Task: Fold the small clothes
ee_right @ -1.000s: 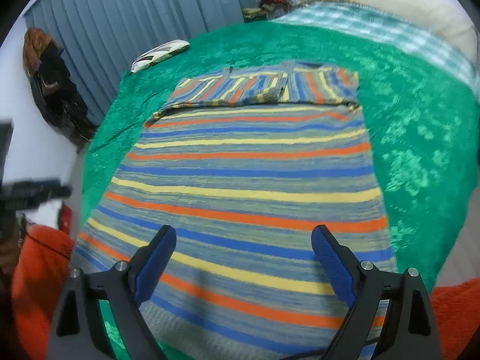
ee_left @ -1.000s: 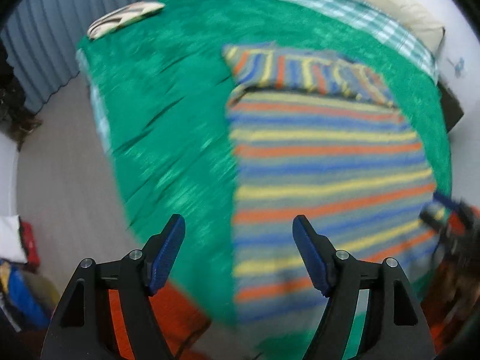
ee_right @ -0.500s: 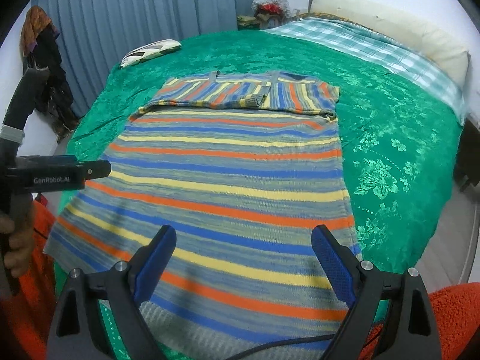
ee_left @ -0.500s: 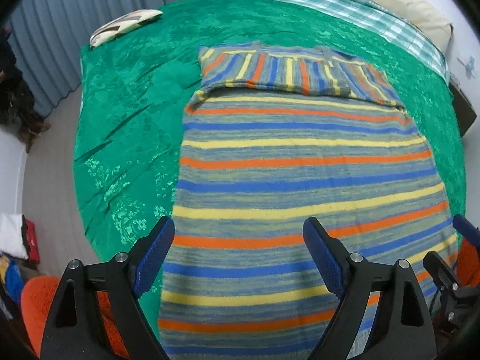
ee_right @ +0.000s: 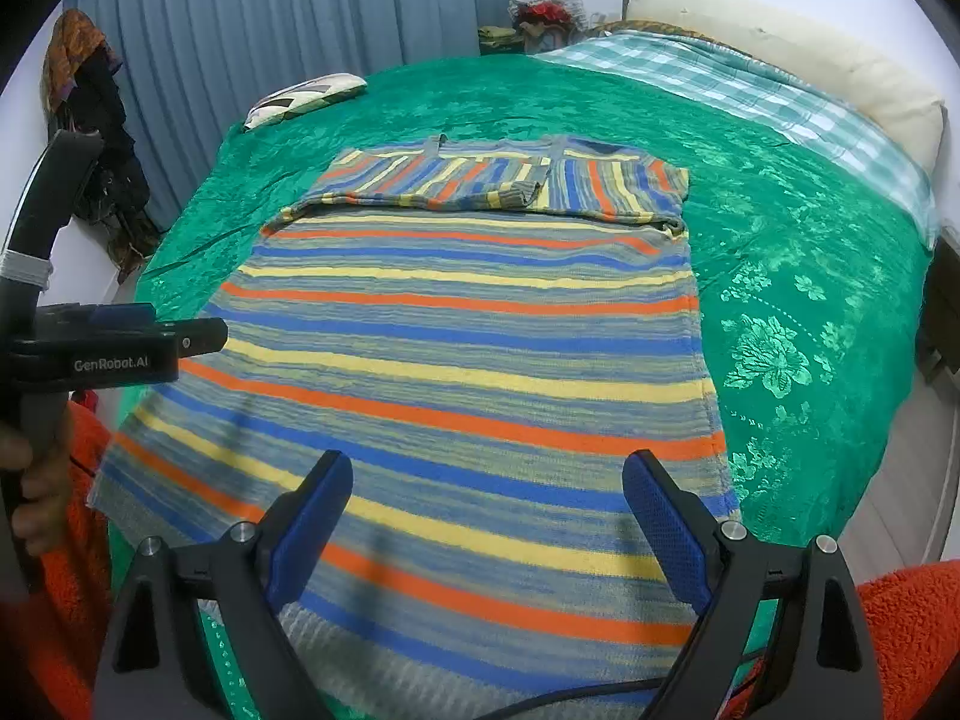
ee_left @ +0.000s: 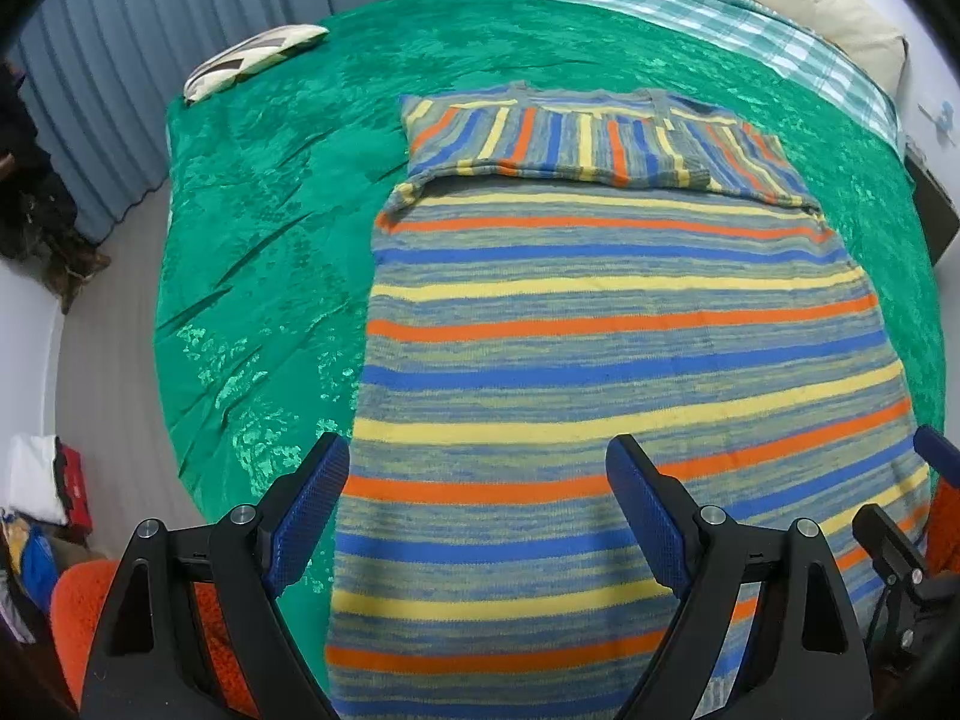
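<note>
Sweater (ee_left: 606, 360) lies flat mid-bed (ee_left: 252, 252), sleeves folded across at 12 o'clock. Left tool (ee_left: 477, 504) has shifted from the left edge to over the hem, jaws just widened, empty. Right tool (ee_right: 486, 516) spread, empty. Hem grasp looks next.

This is a bedroom in a home. A wide bed (ee_right: 810, 276) fills most of both views, covered by a green flowered bedspread (ee_left: 270, 240). At the head of the bed lie a checked sheet (ee_right: 720, 90) and a long cream pillow (ee_right: 810, 60). A small patterned cushion (ee_right: 306, 96) rests on the bed's far corner. Beyond the bed, blue pleated curtains (ee_right: 270, 18) hang to the floor. Clothes (ee_right: 90, 108) hang on the wall left of the bed, and more lie heaped on the floor (ee_left: 36, 516) beside it.
</note>
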Available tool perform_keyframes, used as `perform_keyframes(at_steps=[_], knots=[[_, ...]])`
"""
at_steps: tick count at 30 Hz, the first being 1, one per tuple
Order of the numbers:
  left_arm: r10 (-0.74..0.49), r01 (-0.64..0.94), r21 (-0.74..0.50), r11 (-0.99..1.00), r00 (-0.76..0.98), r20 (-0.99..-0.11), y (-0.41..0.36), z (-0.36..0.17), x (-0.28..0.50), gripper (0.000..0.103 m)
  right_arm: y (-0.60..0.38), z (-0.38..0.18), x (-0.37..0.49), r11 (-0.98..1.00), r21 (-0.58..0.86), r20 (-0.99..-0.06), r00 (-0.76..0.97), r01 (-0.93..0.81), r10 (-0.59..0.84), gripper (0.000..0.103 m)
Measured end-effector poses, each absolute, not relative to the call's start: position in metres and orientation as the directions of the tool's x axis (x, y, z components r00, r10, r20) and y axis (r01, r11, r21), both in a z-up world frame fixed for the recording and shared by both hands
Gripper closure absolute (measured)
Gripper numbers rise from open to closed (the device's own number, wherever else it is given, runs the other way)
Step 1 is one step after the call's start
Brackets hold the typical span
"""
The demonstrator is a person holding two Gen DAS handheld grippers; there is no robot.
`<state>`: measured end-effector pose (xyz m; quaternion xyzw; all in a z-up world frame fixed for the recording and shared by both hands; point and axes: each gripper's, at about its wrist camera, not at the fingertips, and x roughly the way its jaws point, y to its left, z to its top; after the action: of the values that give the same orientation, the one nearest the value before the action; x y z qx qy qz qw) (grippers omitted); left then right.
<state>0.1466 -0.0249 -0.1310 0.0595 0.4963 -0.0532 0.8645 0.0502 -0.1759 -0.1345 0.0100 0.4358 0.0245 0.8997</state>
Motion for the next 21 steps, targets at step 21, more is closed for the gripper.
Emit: perform_keyframes(at_steps=[21], knots=[[-0.053, 0.173, 0.046, 0.984, 0.529, -0.847, -0.037, -0.194, 0.150, 0.000, -0.176, -0.187, 0.083, 0.993, -0.121, -0.883, 0.458, -0.012, -0.102, 0.000]])
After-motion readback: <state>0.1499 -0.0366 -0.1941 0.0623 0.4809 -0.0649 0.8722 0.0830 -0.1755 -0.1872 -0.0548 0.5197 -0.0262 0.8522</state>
